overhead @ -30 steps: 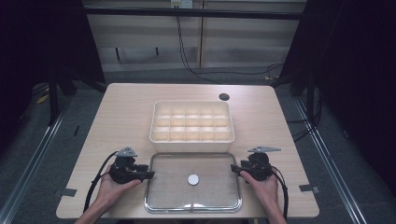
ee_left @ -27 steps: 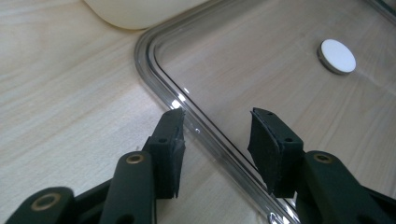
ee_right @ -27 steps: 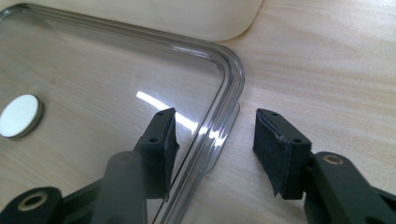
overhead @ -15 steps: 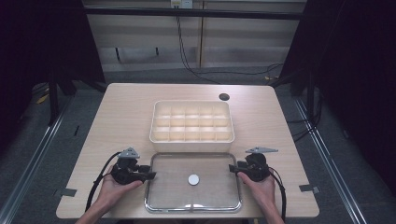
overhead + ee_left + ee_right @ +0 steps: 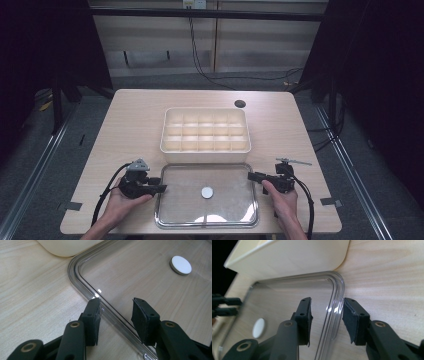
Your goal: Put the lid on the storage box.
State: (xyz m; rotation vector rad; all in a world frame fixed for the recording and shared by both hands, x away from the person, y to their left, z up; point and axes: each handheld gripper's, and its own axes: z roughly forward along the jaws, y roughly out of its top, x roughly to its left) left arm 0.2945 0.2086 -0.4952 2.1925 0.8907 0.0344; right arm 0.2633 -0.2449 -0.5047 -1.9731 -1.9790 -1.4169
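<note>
The clear lid (image 5: 206,195) is straddled at opposite side rims by the left gripper (image 5: 161,188) and right gripper (image 5: 251,175). Both sets of jaws are held wide, unclosed, presumably so the lid can be lifted level onto the compartment box (image 5: 205,130) just beyond.

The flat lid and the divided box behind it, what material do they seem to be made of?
The flat lid looks like clear, glossy plastic: the wood grain shows through it and its ridged rim catches highlights. The divided box looks like opaque cream plastic with a smooth, matte-to-satin finish and rounded moulded corners.

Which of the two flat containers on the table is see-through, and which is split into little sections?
The tray nearest the person, between the two grippers, is see-through, with one white disc on it. The cream box behind it is opaque and divided into small compartments.
</note>
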